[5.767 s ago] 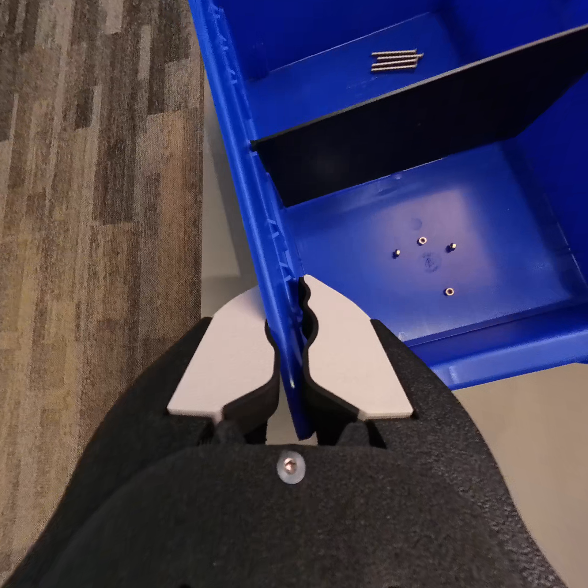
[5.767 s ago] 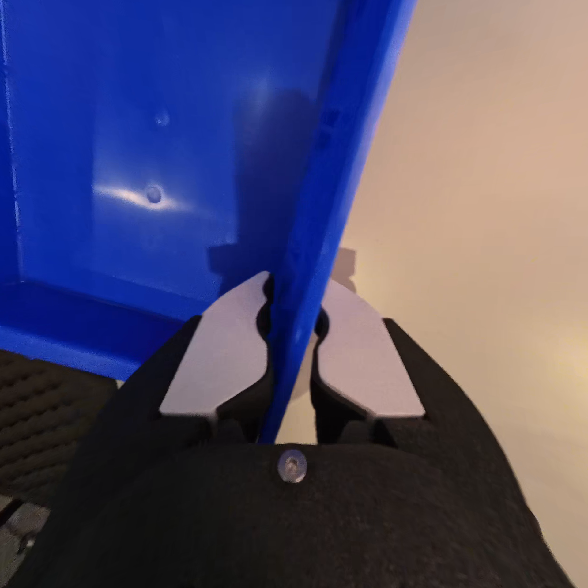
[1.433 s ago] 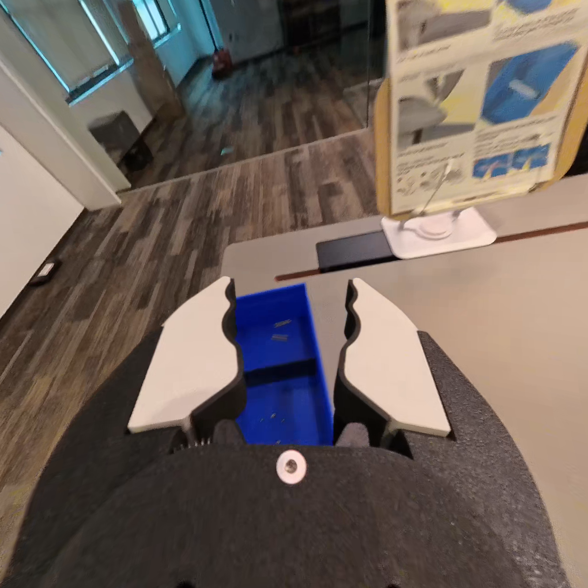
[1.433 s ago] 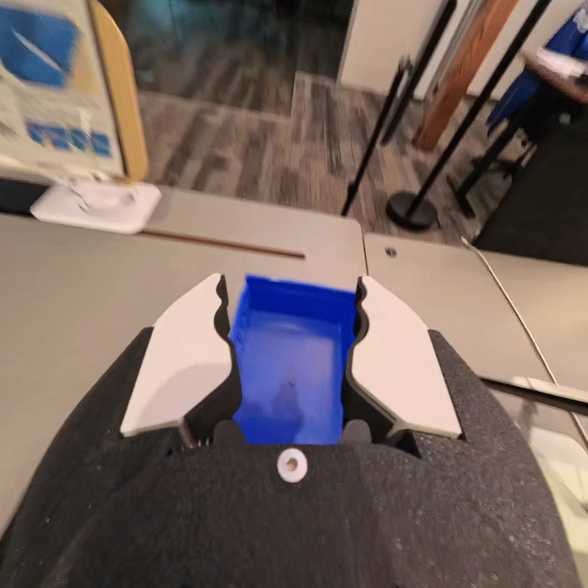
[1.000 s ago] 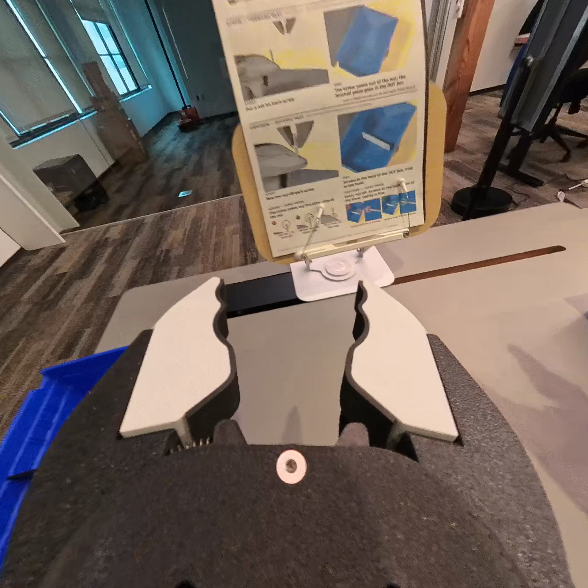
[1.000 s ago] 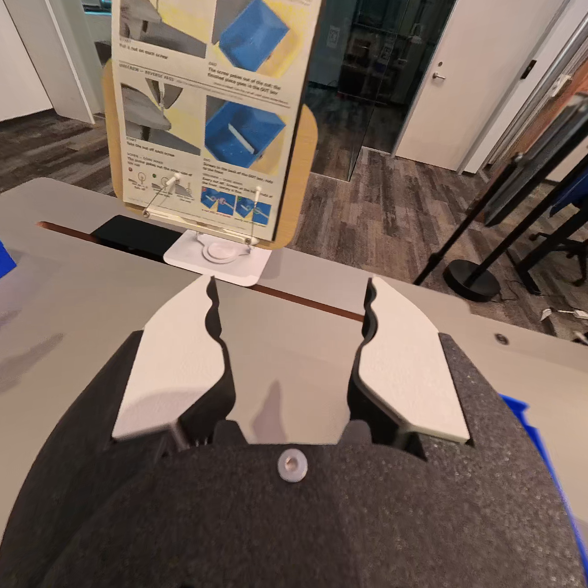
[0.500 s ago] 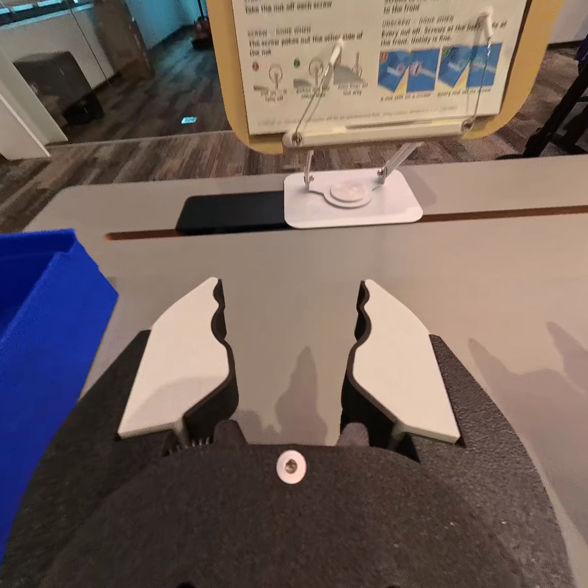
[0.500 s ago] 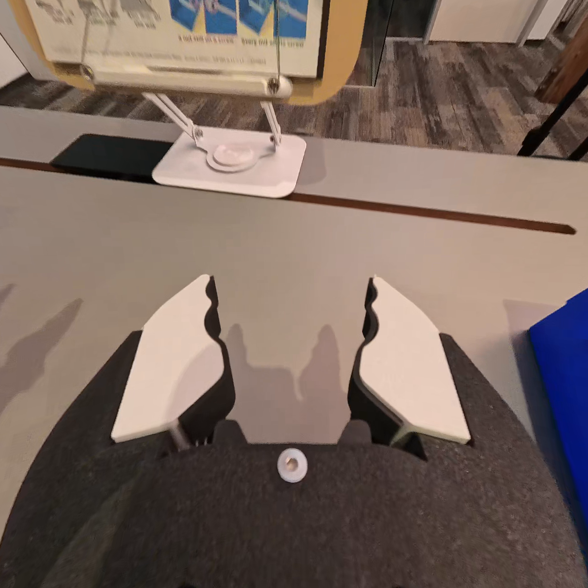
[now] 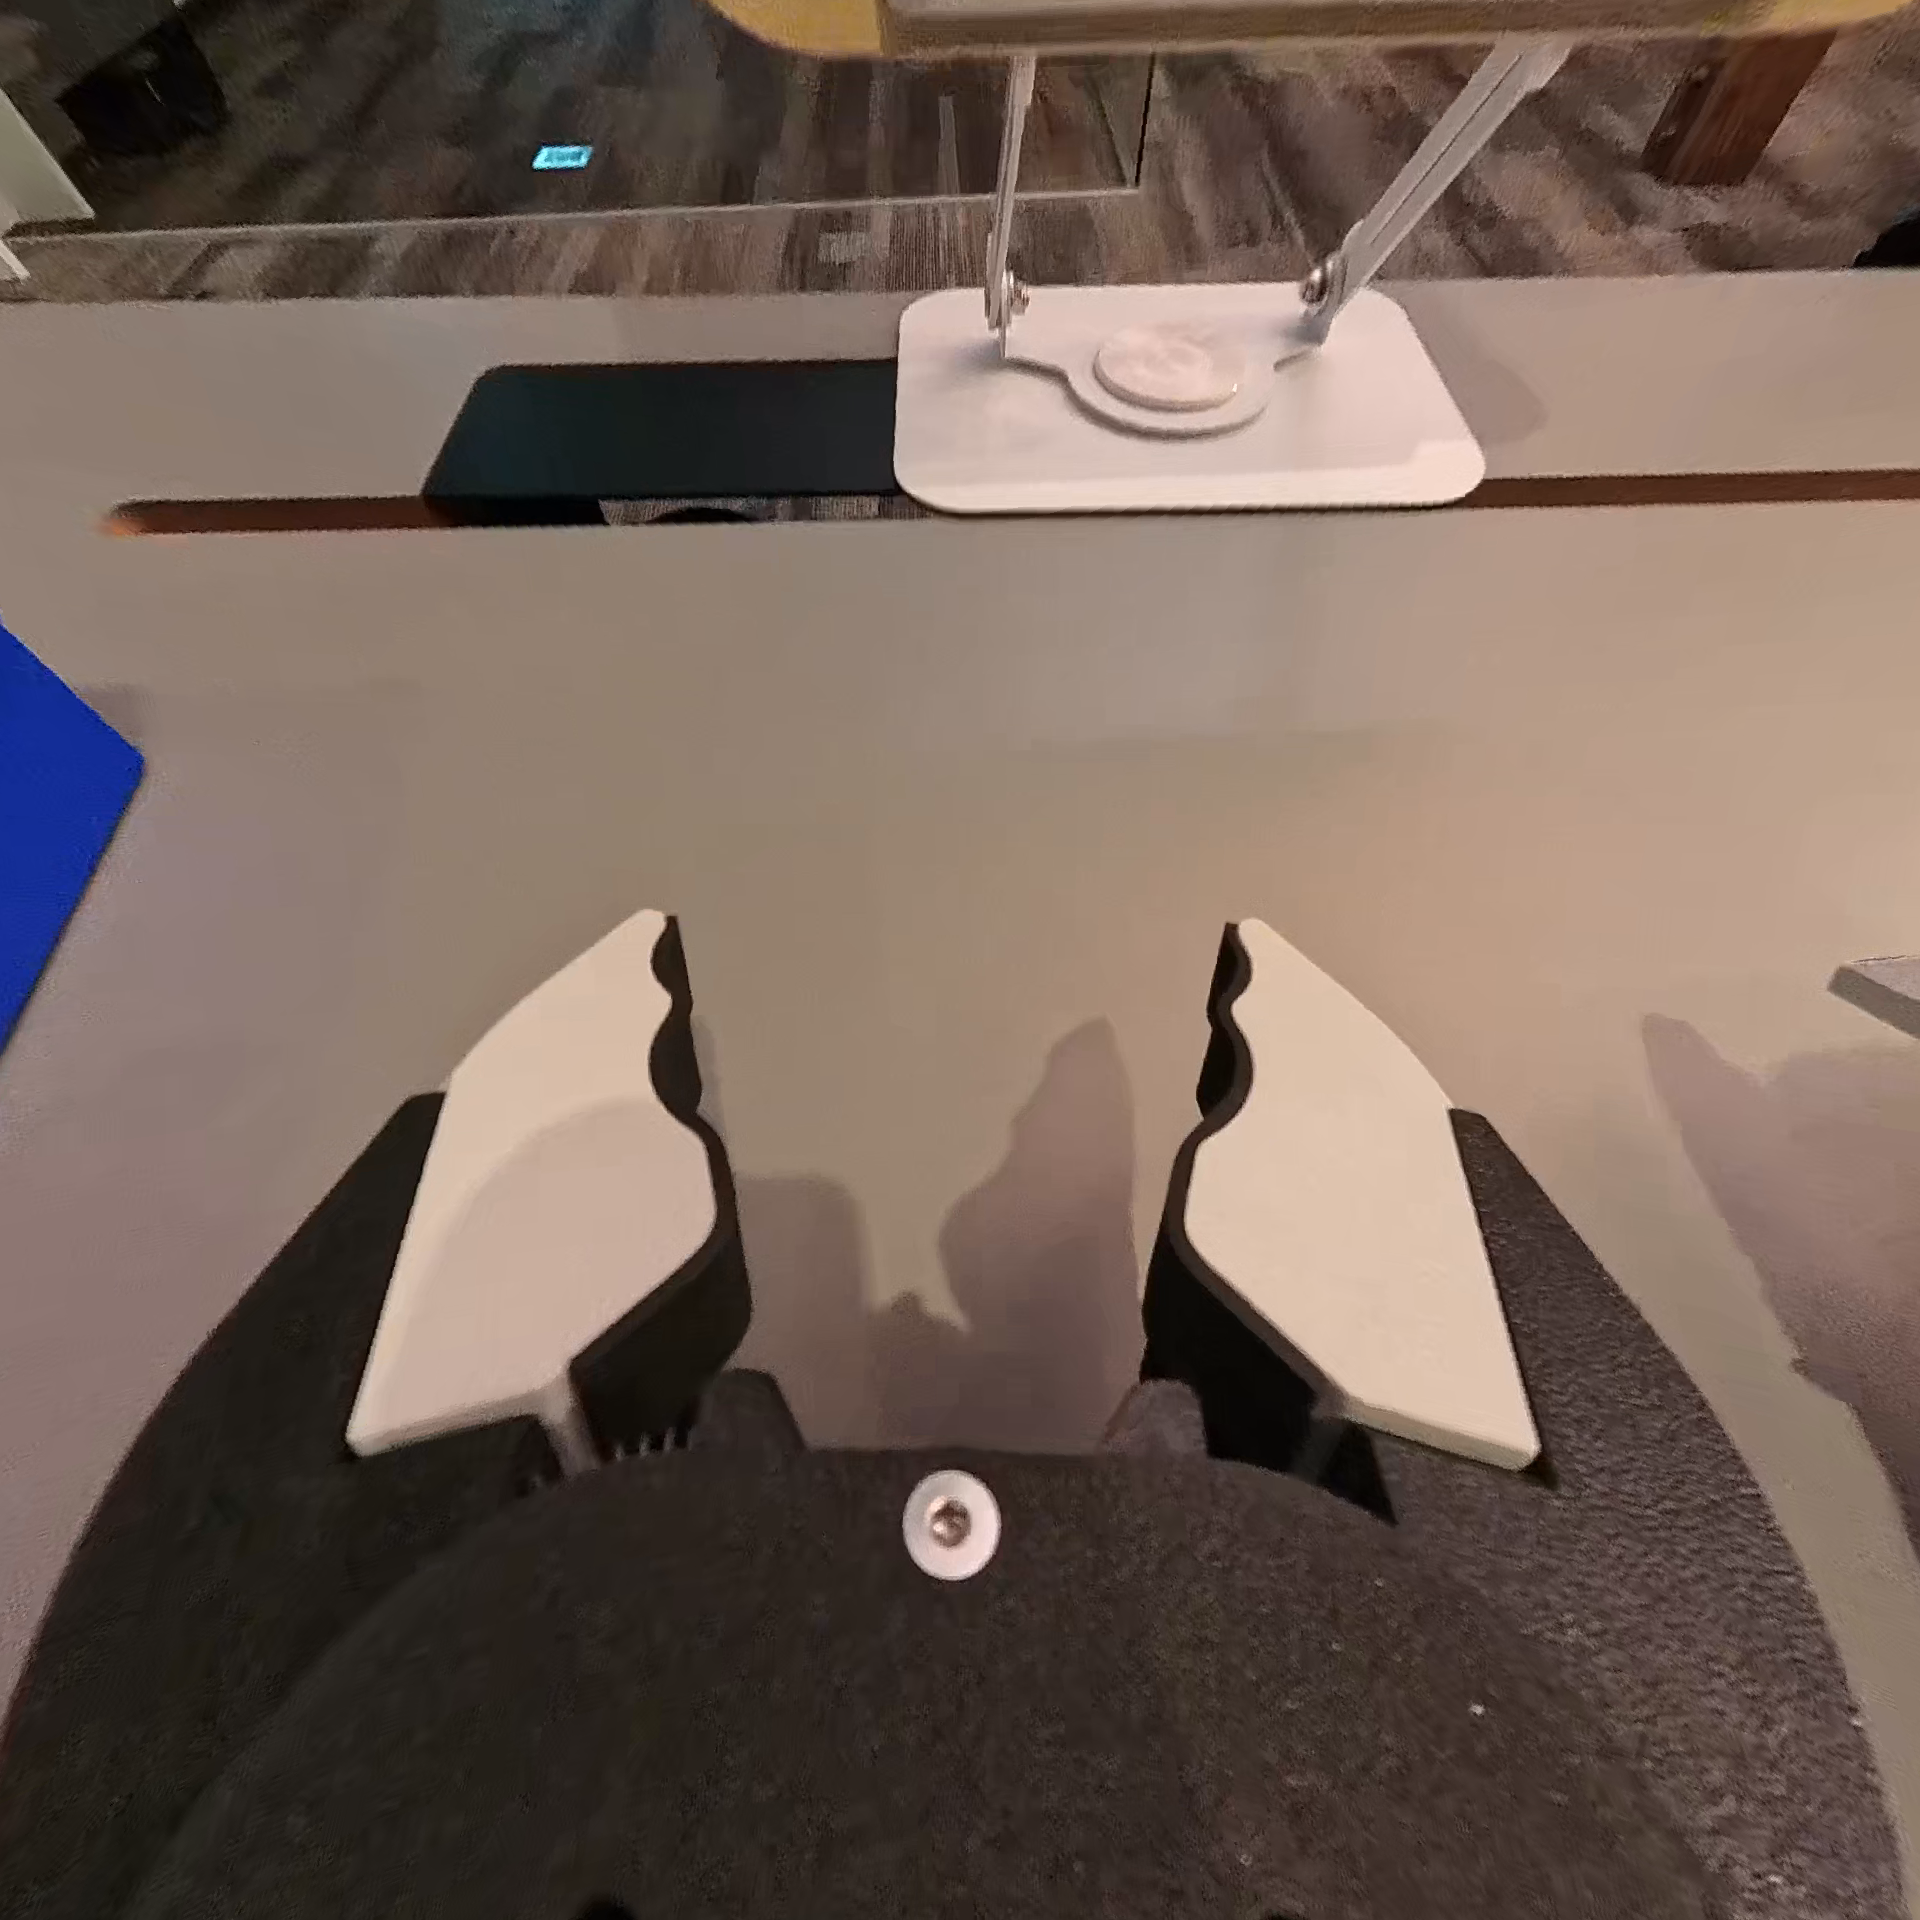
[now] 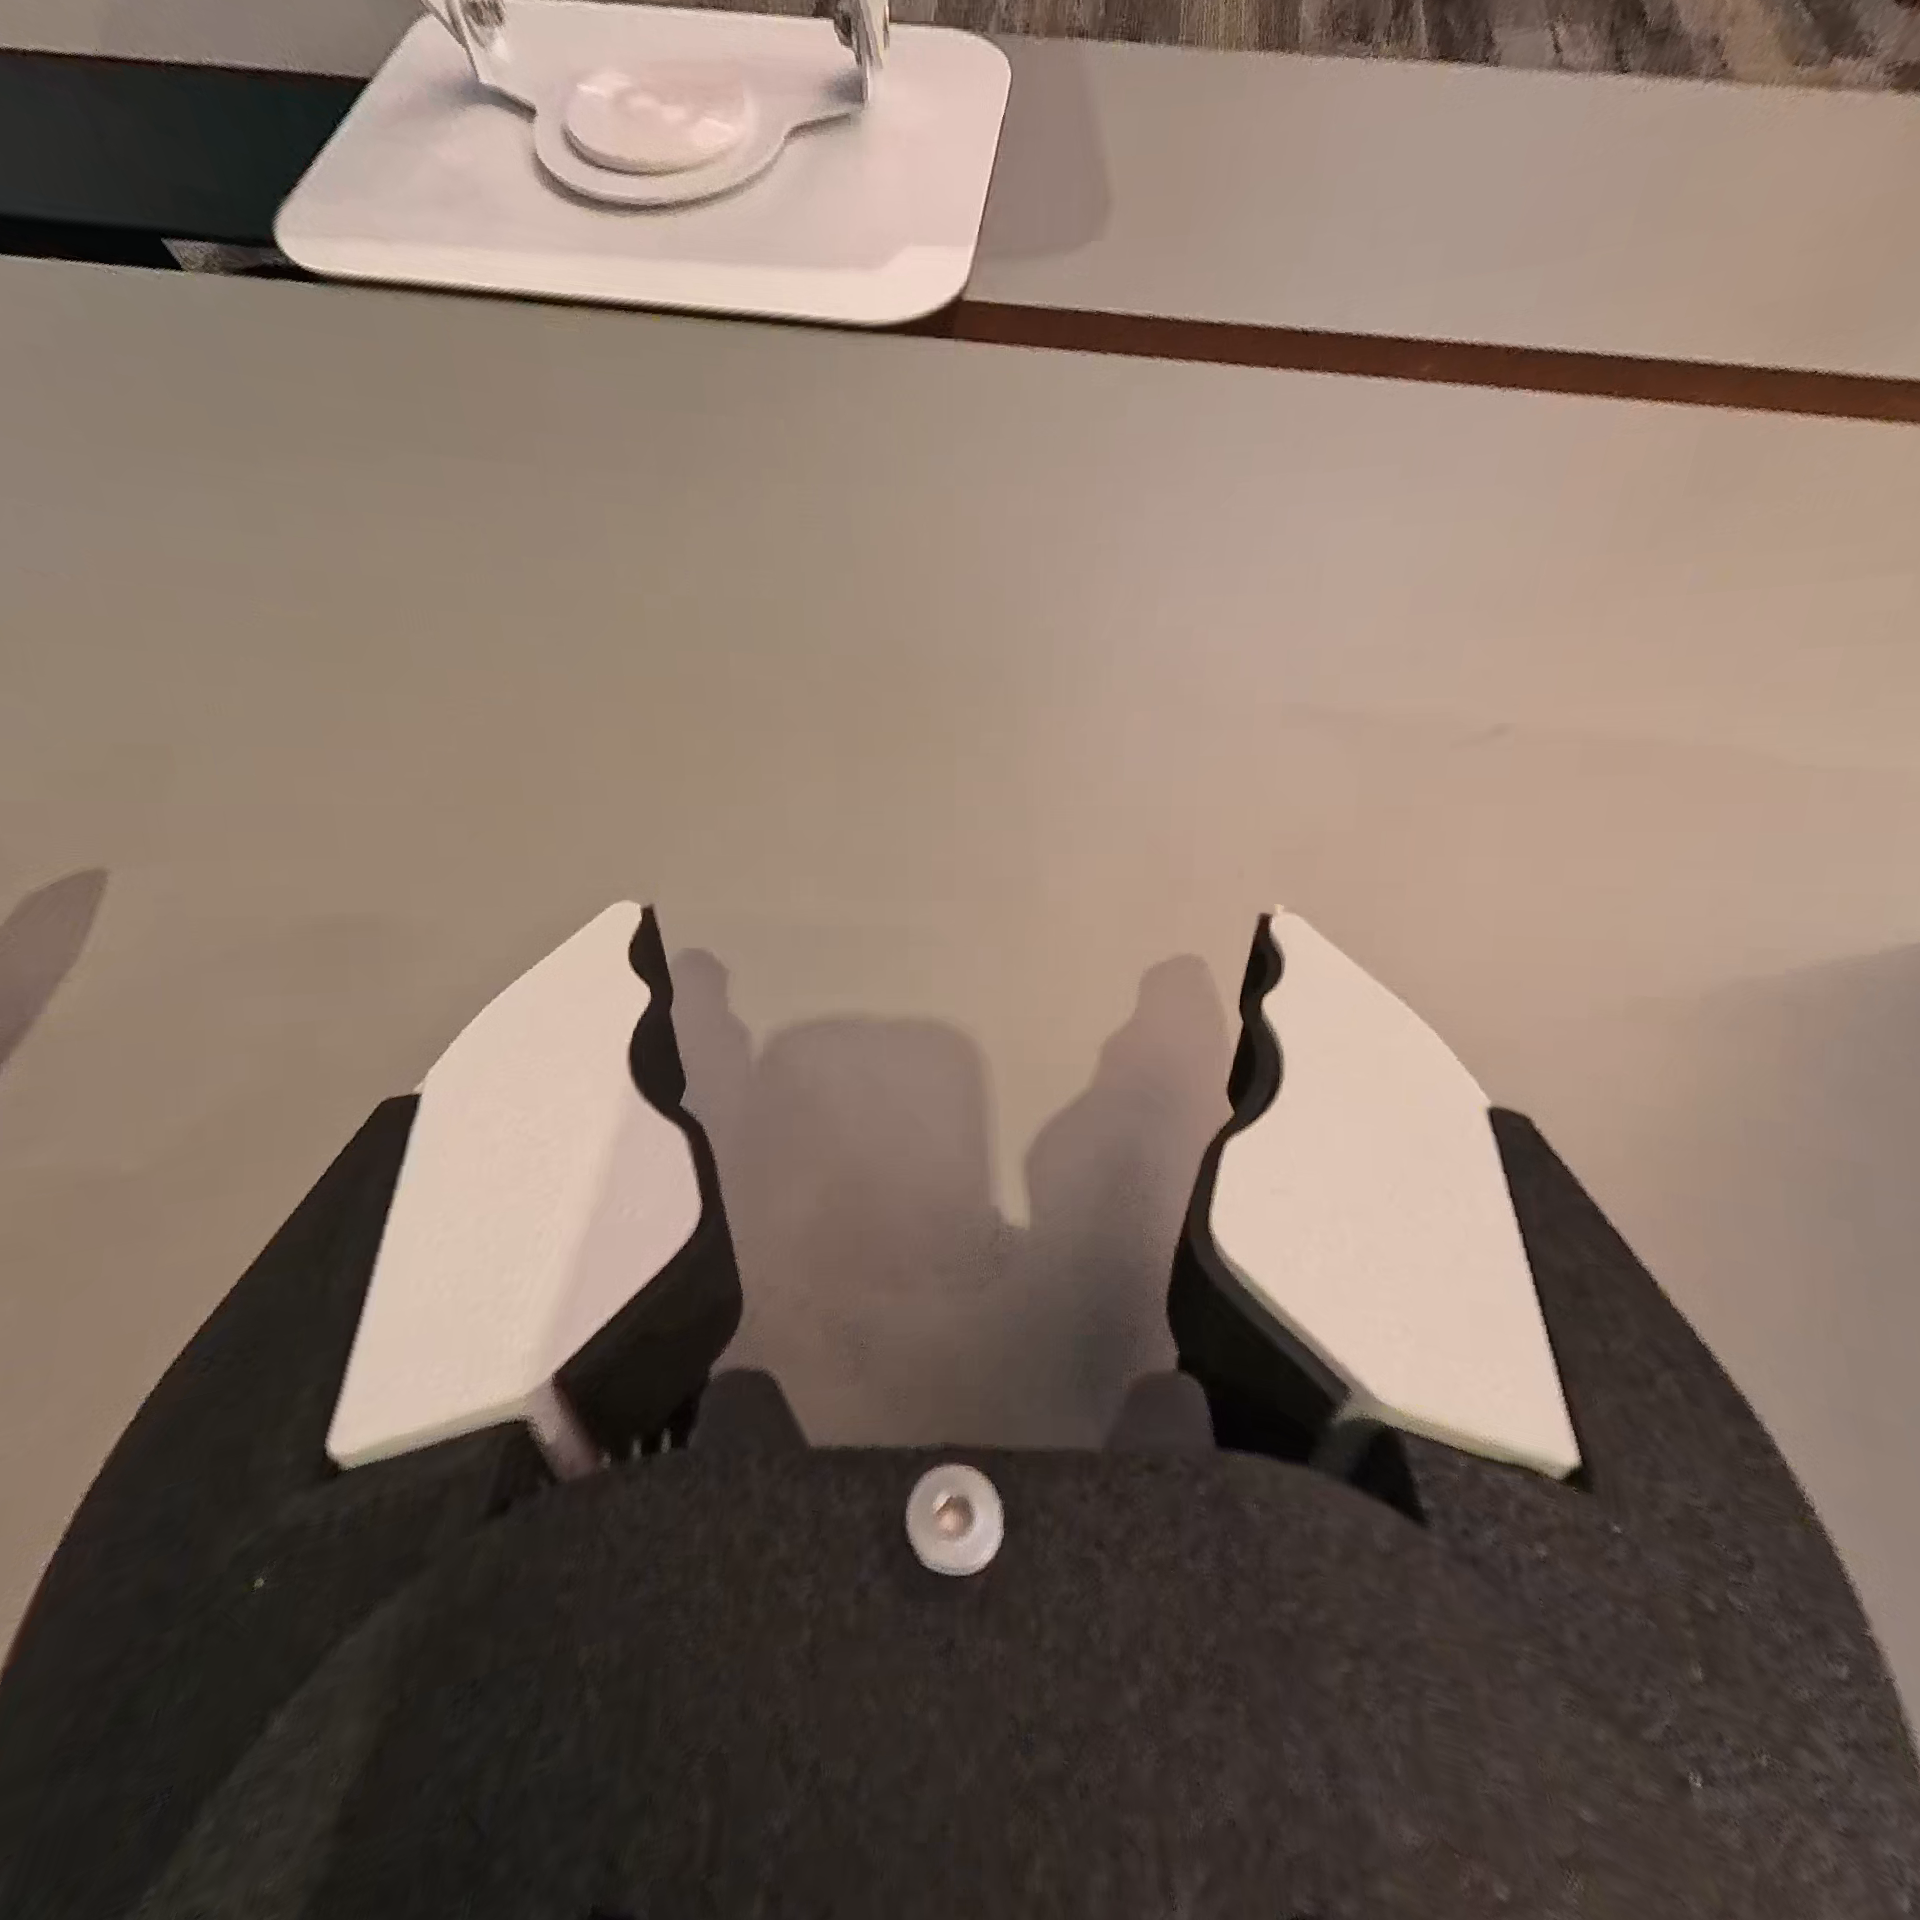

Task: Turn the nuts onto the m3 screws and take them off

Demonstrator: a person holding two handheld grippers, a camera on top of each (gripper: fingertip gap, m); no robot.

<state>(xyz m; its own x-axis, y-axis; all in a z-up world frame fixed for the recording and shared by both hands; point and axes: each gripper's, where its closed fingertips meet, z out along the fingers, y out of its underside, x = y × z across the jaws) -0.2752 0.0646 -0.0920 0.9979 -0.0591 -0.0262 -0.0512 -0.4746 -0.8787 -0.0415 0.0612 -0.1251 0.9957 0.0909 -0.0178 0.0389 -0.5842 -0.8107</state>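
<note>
Hovering low over the bare grey worktop (image 9: 935,748), the left tongs (image 9: 948,1049) and right tongs (image 10: 954,1039) both stand wide apart and hold nothing. Both have released the blue plastic bin walls they clamped seconds ago and swung away to face the white flat stand base (image 9: 1184,416) ahead. Only a corner of the blue plastic bin (image 9: 52,821) shows, far left of the left tongs. The small metal nuts and m3 screws, earlier inside that bin, are out of view. This suggests a pause between cycles.
</note>
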